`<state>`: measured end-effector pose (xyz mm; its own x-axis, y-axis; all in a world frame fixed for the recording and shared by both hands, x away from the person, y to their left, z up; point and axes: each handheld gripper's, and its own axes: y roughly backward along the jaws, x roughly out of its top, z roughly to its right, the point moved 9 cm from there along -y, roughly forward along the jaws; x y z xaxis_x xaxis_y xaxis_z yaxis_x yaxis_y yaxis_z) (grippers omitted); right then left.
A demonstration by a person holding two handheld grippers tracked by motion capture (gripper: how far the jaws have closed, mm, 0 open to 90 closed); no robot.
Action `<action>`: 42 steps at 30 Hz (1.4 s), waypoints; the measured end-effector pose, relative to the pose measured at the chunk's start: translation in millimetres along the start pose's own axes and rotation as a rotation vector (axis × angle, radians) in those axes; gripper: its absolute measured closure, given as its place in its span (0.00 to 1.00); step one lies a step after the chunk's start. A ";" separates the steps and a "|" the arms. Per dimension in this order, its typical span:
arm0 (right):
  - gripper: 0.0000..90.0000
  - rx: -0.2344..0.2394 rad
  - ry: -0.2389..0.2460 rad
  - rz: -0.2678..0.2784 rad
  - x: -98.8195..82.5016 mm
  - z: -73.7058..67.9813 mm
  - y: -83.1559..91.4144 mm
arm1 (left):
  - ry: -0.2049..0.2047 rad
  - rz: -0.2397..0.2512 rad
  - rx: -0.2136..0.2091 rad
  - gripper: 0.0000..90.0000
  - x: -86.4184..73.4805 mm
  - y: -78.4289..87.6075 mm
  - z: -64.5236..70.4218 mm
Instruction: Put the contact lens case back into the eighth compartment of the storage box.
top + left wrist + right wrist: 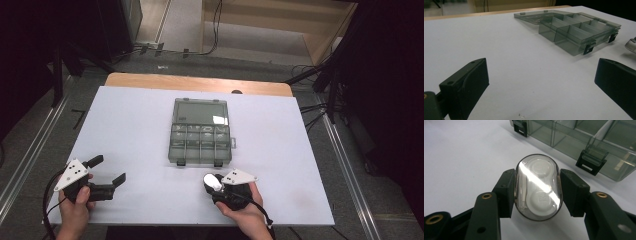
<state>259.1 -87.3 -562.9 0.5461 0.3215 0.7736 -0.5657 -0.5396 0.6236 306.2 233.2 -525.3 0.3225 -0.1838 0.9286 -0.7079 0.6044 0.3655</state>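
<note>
In the right gripper view, the two black jaws of the right gripper (537, 192) were clamped against the long sides of a clear oval case (538, 187), a see-through capsule with two round white caps inside, one above the other; the lower cap seemed to carry a raised letter, though glare made it hard to read. The case sat just off the white table (459, 157), or perhaps resting on it; the angle did not settle which. From the high view the same case (212, 182) showed as a shiny patch at the front of the right gripper (216, 184), held in the person's right hand (245, 212) near the table's front edge, just before the smoky compartment box (201, 144). That box lay open at the table's middle, its lid (201, 111) folded flat behind the row of divided cells, two dark latches at its near wall. Well apart on the other side, the left gripper (107, 170) rested in the left hand (75, 210) with its jaws spread wide and nothing between them, only bare tabletop.
</note>
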 end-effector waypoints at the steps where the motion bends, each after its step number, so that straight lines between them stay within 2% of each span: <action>1: 0.53 0.001 0.000 0.002 0.6 0.2 0.7 | -0.001 0.000 0.000 0.00 0.0 0.0 0.0; 20: 0.53 0.000 -0.012 0.042 12.3 6.2 9.4 | -0.012 0.000 0.003 0.00 -0.5 -0.7 2.4; 42: 0.53 -0.006 -0.029 0.063 23.1 15.3 16.8 | -0.024 0.007 0.001 0.00 -0.5 -0.4 4.4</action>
<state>271.7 -100.9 -536.2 0.5271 0.2644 0.8076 -0.6032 -0.5529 0.5748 303.5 229.6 -525.6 0.3024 -0.1978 0.9324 -0.7108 0.6049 0.3589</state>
